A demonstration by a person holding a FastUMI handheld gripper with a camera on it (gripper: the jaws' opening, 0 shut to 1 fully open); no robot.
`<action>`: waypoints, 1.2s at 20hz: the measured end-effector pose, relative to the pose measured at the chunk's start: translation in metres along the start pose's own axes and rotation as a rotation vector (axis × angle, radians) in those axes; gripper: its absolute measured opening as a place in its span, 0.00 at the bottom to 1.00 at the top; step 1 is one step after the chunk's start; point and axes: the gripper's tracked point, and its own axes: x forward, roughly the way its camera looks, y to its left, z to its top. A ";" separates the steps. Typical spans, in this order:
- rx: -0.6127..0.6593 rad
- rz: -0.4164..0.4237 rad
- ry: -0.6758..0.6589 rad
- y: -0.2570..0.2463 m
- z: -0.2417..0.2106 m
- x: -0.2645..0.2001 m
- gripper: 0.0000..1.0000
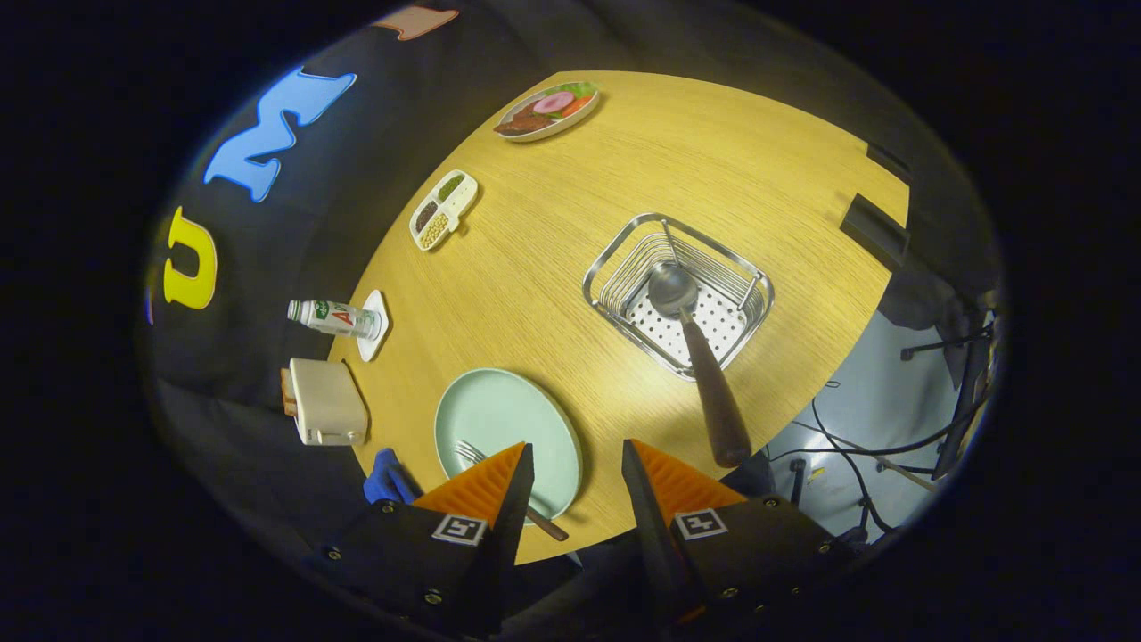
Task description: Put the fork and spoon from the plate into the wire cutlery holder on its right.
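Spoon: metal bowl, dark handle, standing in the wire cutlery holder, handle leaning out toward the gripper.
Fork: on the pale green plate left of the holder, partly hidden behind one finger.
Gripper: fingers apart, holding nothing, above the table, nearer than the holder.

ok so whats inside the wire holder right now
The spoon stands in the wire cutlery holder, bowl down on the perforated base, handle leaning out over the rim. The bowl hides the base beneath it. The fork lies on the plate; the gripper is open.
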 end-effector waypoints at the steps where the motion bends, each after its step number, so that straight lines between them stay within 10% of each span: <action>1: -0.011 0.000 0.008 0.002 -0.002 0.001 0.62; 24: -0.385 -0.024 0.227 0.072 -0.077 0.061 0.62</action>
